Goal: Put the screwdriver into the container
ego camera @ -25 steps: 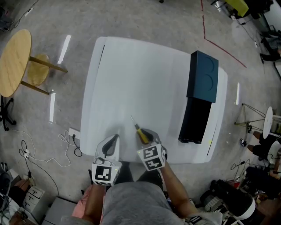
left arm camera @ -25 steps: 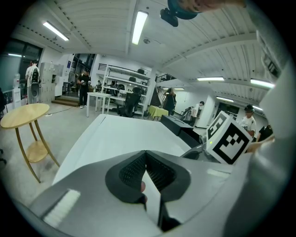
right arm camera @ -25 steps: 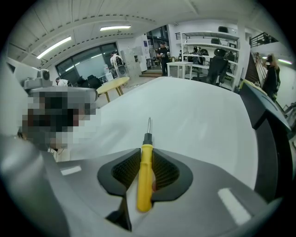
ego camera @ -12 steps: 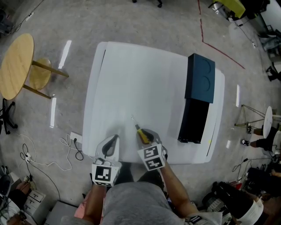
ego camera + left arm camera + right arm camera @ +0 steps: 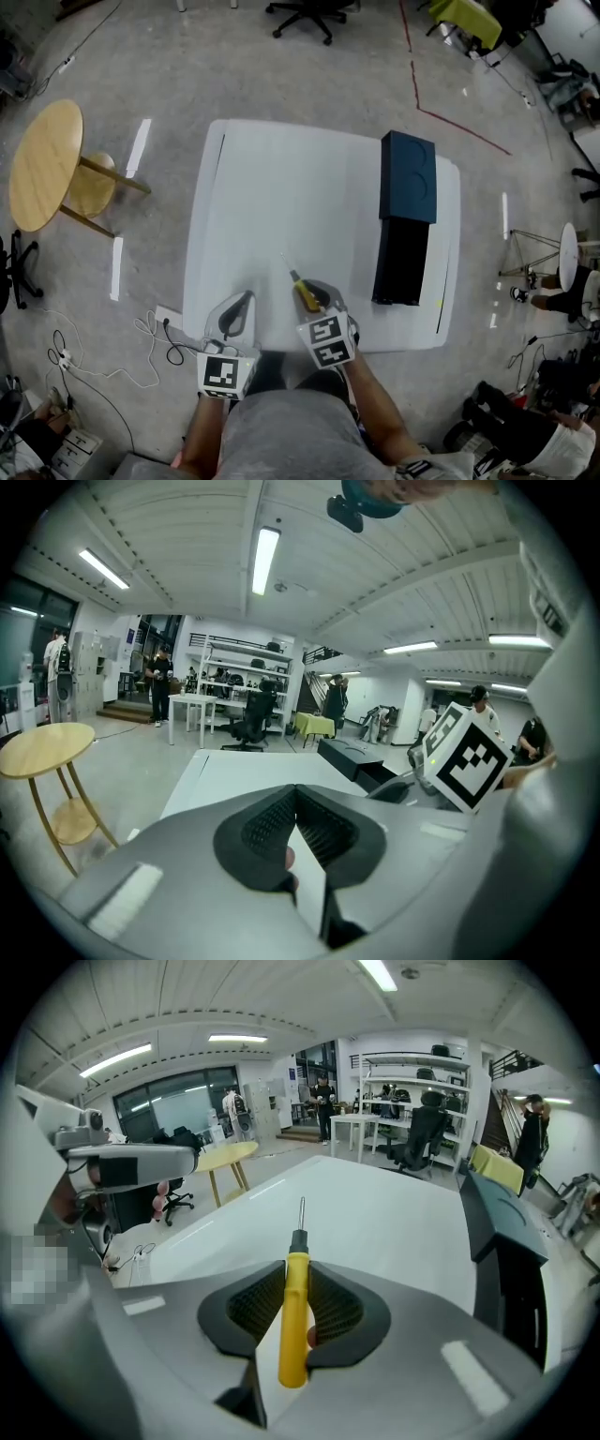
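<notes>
The right gripper [image 5: 296, 1309] is holding the yellow-handled screwdriver [image 5: 294, 1330] between its fingers over the near edge of the tabletop [image 5: 281, 197]. The carry to the dark, open container [image 5: 401, 258], well apart on the right, is still waiting to be done. The left gripper [image 5: 296, 803] is idling, fingers together and empty. No readable writing is showing.

Left gripper [image 5: 246, 298] closed, right gripper [image 5: 312, 292] clamped, side by side.
</notes>
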A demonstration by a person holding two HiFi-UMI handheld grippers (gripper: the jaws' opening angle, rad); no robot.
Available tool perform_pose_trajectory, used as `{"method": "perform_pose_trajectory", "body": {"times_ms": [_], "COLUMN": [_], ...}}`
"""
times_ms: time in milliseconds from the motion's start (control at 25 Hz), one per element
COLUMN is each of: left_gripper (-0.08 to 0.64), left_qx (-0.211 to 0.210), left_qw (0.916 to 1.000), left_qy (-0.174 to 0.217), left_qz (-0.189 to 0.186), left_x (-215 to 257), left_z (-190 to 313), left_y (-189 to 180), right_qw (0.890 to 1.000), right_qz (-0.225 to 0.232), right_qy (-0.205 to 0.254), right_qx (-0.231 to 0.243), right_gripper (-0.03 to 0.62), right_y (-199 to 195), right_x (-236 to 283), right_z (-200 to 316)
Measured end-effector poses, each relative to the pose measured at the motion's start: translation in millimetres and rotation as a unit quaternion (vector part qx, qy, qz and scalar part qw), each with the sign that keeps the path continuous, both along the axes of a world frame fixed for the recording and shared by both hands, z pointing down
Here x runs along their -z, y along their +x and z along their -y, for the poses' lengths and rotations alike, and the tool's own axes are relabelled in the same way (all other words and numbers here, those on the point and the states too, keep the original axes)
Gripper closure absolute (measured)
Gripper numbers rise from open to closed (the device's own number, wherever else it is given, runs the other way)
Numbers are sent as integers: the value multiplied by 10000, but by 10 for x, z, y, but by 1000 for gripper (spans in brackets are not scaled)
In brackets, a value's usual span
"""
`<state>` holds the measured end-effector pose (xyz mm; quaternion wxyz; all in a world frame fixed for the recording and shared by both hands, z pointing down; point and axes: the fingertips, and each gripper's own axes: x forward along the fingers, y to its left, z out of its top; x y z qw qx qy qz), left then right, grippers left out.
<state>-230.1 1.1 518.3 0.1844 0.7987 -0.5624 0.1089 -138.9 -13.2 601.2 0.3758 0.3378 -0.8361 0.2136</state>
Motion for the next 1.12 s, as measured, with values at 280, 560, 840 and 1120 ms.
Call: {"method": "perform_pose_trajectory", "body": {"times_ms": [280,560,840,1120], "left_gripper": [548,548,548,548], "left_qx": [-286,-527,-945,-1397], "left_qw": [9991,9969,9929,9866], "left_qy": [309,581,728,835], "left_qz": [14,9,4,-65], "left_x": [302,556,675,766], "left_z": [-15,-2,17,72], "left_y": [160,308,548,959], "right_qw": [9987,9953,9887,9788], "right_qz": [128,209,213,201], "right_qy": [376,652,886,1015], "right_qx": [-317,-681,-1188,-1769], "right_gripper": [512,514,514,514], "right_y": [141,357,675,1168], "right_x": [398,680,872,976], "right_z": [11,-9,-26,-90]}}
